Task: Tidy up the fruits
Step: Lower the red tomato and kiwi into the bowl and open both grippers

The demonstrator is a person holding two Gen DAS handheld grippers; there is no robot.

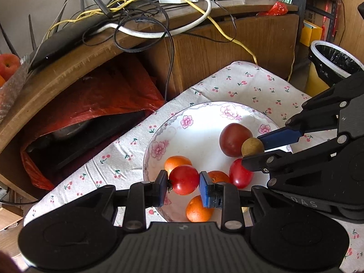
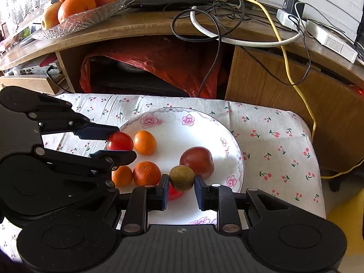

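Bright daylight floods both views, and the white floral porcelain plate point(image 1: 200, 122) point(image 2: 204, 132) glares almost blown-out at its centre. Soft shadows fall under the fruit on that plate. Behind the plate, the cabinet recess sits dim. Fisheye bending curves the curved wooden desk edge point(image 1: 68, 68) point(image 2: 136, 29) above the plate, corners vignette black, and focus holds sharp throughout.

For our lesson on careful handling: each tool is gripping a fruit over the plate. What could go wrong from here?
1. The left tool pinches a soft red tomato; squeezing may bruise it.
2. The right tool holds a small round brown fruit that may slip out.
3. The tools sit close; they might collide.
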